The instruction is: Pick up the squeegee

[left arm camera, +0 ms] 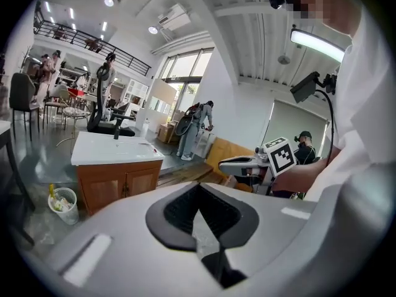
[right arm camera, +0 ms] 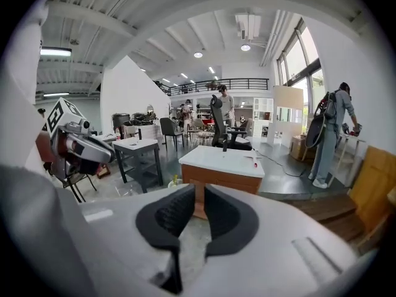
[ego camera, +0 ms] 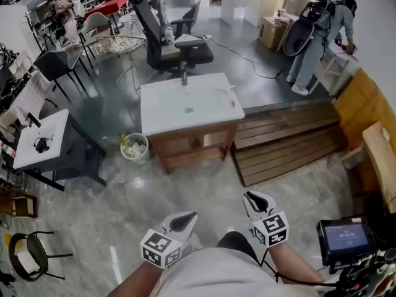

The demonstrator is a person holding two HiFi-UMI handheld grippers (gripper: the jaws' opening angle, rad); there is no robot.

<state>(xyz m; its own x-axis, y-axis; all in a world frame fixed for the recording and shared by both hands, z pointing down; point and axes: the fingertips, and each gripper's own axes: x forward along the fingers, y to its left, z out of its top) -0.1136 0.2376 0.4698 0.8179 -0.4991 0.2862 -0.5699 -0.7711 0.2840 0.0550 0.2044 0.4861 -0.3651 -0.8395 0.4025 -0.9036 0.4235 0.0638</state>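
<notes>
The squeegee (ego camera: 226,90), small and pale with a red bit, lies on the right side of the white sink top (ego camera: 162,111) of a wooden cabinet; the right gripper view shows the squeegee (right arm camera: 254,160) there too. Both grippers are held close to the person's body, far short of the cabinet. My left gripper (ego camera: 187,218) has its pads together, with nothing in it (left arm camera: 198,188). On my right gripper (ego camera: 251,197) a narrow gap stands between the pads, which hold nothing (right arm camera: 199,192).
A faucet (ego camera: 184,74) stands at the back of the sink top. A waste basket (ego camera: 134,146) sits left of the cabinet, wooden steps (ego camera: 284,142) to its right. A white table (ego camera: 42,140) is at the left, an office chair (ego camera: 166,37) behind, and a person (ego camera: 317,37) at the far right.
</notes>
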